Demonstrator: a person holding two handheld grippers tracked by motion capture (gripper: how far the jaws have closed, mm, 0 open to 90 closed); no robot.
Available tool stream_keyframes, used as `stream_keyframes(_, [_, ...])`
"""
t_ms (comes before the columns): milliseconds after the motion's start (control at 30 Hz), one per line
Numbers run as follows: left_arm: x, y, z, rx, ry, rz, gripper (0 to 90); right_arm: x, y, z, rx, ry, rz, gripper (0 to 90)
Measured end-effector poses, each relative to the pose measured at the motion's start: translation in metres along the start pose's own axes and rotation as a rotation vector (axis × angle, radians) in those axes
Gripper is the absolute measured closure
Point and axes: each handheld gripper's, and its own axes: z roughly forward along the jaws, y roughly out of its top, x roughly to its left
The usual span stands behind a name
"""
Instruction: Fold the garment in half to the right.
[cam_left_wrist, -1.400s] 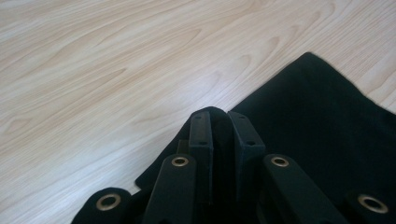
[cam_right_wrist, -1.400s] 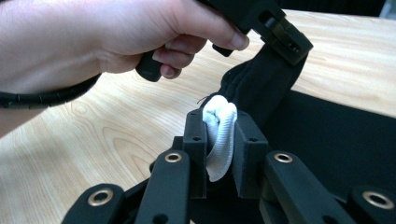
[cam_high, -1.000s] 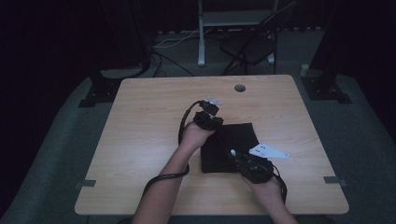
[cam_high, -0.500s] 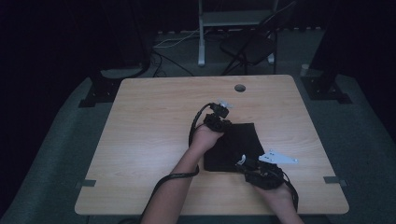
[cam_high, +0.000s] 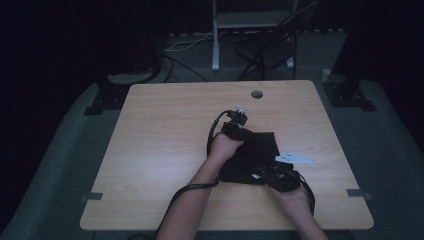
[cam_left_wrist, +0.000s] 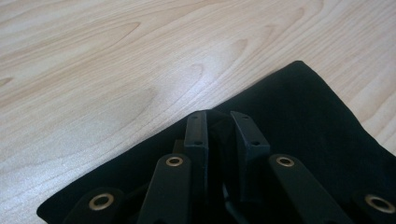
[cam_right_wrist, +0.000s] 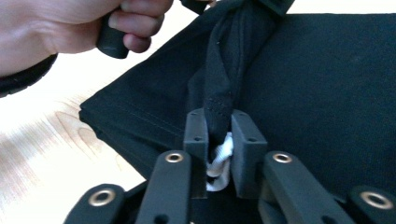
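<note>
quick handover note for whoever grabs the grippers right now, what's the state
Right gripper: just snapped shut, pinching a bunched fold of the black cloth with a white tag in the jaws.
Left gripper: jaws nearly closed on a fold at the cloth's far edge.
Cloth lies folded on the table, right of centre; a strip is pulled taut between the grippers.
Done: both ends gripped.
Left: probably lift or fold over; go gently so neither grip slips.
</note>
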Motion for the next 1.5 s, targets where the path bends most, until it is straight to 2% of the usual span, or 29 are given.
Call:
stream_keyframes(133, [0.001, 0.001, -0.003, -0.016, -0.014, -0.016, 76.5, 0.0, 0.001, -0.004, -0.031, 0.014, 0.018, 82.1])
stream_keyframes(200, [0.002, 0.002, -0.007, -0.025, -0.036, -0.029, 76.6, -0.002, 0.002, -0.008, -0.04, 0.033, 0.036, 82.1])
stream_keyframes(300, [-0.001, 0.006, -0.012, -0.05, -0.065, -0.042, 76.7, -0.001, 0.003, -0.012, -0.047, 0.033, 0.032, 82.0])
stream_keyframes(433, [-0.013, 0.012, -0.02, -0.071, -0.073, -0.017, 77.3, -0.001, 0.006, -0.024, -0.074, 0.055, 0.041, 82.0])
stream_keyframes(500, [-0.021, 0.016, -0.024, -0.079, -0.071, 0.009, 77.4, -0.001, 0.008, -0.03, -0.091, 0.063, 0.043, 82.0])
stream_keyframes(600, [-0.029, 0.022, -0.028, -0.087, -0.071, 0.021, 77.4, -0.001, 0.01, -0.039, -0.114, 0.067, 0.045, 81.9])
stream_keyframes(700, [-0.034, 0.027, -0.024, -0.078, -0.063, 0.032, 77.4, -0.003, 0.011, -0.047, -0.127, 0.056, 0.041, 81.9])
stream_keyframes(833, [-0.041, 0.029, -0.014, -0.065, -0.072, 0.038, 77.3, -0.009, 0.007, -0.055, -0.132, 0.036, 0.047, 81.9])
stream_keyframes(933, [-0.046, 0.03, -0.004, -0.049, -0.063, 0.042, 77.3, -0.016, 0.001, -0.057, -0.122, 0.018, 0.058, 81.8])
stream_keyframes(1133, [-0.056, 0.033, 0.016, -0.018, -0.073, 0.049, 77.1, -0.028, -0.01, -0.059, -0.09, -0.034, 0.074, 81.8])
stream_keyframes(1167, [-0.057, 0.033, 0.02, -0.012, -0.079, 0.049, 75.8, -0.03, -0.012, -0.058, -0.078, -0.047, 0.078, 81.7])
stream_keyframes(1200, [-0.057, 0.033, 0.024, -0.016, -0.093, 0.031, 71.4, -0.032, -0.015, -0.056, -0.066, -0.059, 0.087, 81.7])
stream_keyframes(1300, [-0.054, 0.033, 0.028, -0.045, -0.141, -0.061, 45.8, -0.037, -0.02, -0.053, -0.042, -0.091, 0.088, 79.6])
stream_keyframes(1333, [-0.053, 0.034, 0.026, -0.065, -0.138, -0.074, 40.3, -0.037, -0.021, -0.053, -0.035, -0.109, 0.078, 76.3])
stream_keyframes(1400, [-0.051, 0.035, 0.02, -0.094, -0.102, -0.066, 37.2, -0.036, -0.022, -0.053, -0.029, -0.133, 0.058, 68.0])
stream_keyframes(1467, [-0.047, 0.037, 0.014, -0.099, -0.088, -0.069, 37.0, -0.036, -0.022, -0.054, -0.02, -0.162, 0.044, 59.4])
stream_keyframes(1500, [-0.044, 0.037, 0.009, -0.105, -0.064, -0.056, 37.0, -0.037, -0.022, -0.055, -0.021, -0.172, 0.04, 55.4])
